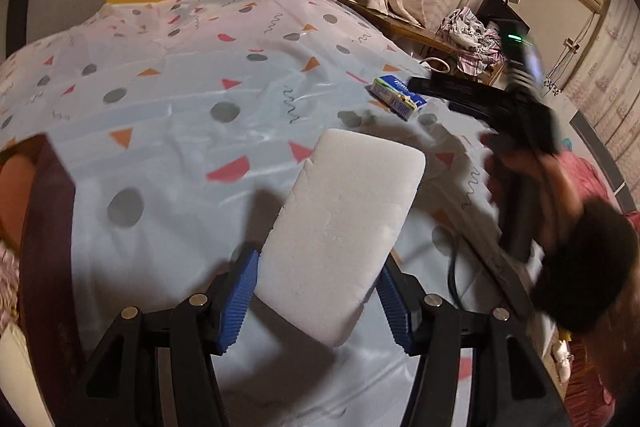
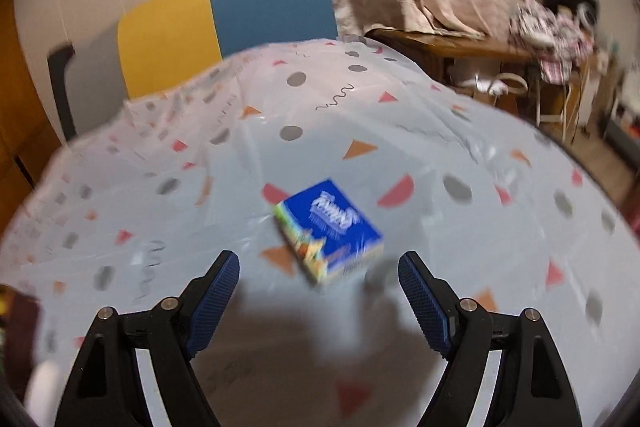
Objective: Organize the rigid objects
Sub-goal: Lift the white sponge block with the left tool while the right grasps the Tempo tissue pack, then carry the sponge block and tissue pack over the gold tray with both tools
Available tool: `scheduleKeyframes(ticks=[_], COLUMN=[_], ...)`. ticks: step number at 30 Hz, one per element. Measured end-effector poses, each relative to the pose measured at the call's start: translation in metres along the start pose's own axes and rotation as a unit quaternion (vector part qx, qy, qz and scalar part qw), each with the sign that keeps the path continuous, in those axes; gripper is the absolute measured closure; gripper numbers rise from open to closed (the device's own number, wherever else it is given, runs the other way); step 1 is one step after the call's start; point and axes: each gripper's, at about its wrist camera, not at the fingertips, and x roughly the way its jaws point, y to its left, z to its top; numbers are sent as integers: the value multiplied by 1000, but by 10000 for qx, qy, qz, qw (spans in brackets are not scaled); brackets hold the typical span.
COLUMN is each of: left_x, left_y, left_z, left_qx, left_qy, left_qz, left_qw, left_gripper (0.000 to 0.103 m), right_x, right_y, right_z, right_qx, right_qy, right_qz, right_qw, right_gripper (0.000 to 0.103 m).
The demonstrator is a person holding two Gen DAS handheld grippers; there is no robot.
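Foam block (image 1: 340, 235) sits clamped between left gripper (image 1: 316, 303) pads, carried tilted above the tablecloth (image 1: 160, 131), likely for relocation. Blue box (image 2: 330, 229) lies at 12 o'clock of right gripper (image 2: 320, 303), jaws wide, empty, apparently lining up a pick.

Left gripper (image 1: 316, 301) angled down, jaws clamped on a white block (image 1: 344, 231), right gripper (image 2: 319, 301) angled down, jaws apart, nothing between them
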Motion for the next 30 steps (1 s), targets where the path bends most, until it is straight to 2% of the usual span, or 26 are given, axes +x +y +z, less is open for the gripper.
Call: scheduleKeyframes(ticks=[2,5,10,12,23,30], left_x=[-4,-11,-15,-16,-39,-66], left_y=[4,9,12,12,2,3], left_z=[-3,-4,-7,-8,-10,-23], left_qx=[-11,-12,-25,-68,-22,-55], left_qy=[4,-47,-74,-70,-284,-440], left_qz=[6,11,-39,-80,-272,-377], left_qw=[10000,10000,10000,9999,9992,9983], left_gripper=[44,44,44,44,44,44], right_x=[20,42,57,55,-5,-59], right_y=[4,-2,-6,-5,8,33], right_z=[7,14,13,11,-21,-58], right_qx=[-238,-102,-62,-74,153,339], right_qy=[144,317,495,487,447,456], right_qz=[-170,-165,-107,-72,234,717], right_qw=[9995,9993,9987,9988,9986,9958], right_gripper=[20,23,35,37,41,43])
